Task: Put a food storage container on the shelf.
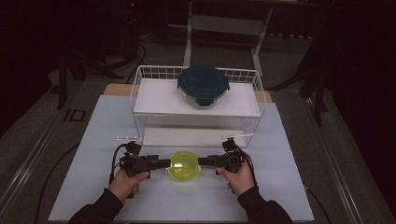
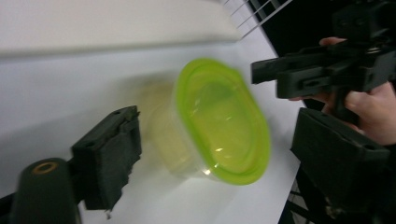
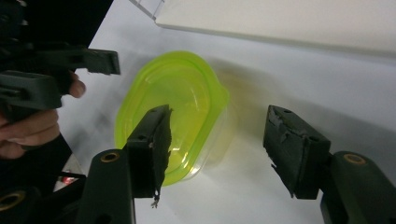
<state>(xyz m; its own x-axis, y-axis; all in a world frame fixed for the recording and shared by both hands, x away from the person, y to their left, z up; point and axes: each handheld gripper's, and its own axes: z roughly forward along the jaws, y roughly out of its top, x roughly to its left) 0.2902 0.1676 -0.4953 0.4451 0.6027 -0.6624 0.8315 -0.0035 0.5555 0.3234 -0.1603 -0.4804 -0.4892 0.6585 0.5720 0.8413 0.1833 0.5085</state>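
Could slip or tip over if squeezed unevenly: small tub with the green lid (image 1: 184, 165) sitting on the white desk (image 1: 93, 140), right between the left gripper (image 1: 163, 163) and the right gripper (image 1: 201, 161), both open with pads near its sides and not pressing yet. Looks empty through the clear wall and green top, though a bit blurry. Farther back, on top of the white wire shelf (image 1: 154, 103), a glass bowl with a dark blue lid (image 1: 203, 85), too covered to see inside.

Left claw (image 1: 161, 163), right claw (image 1: 205, 161): level, tips facing inward, jaws apart.
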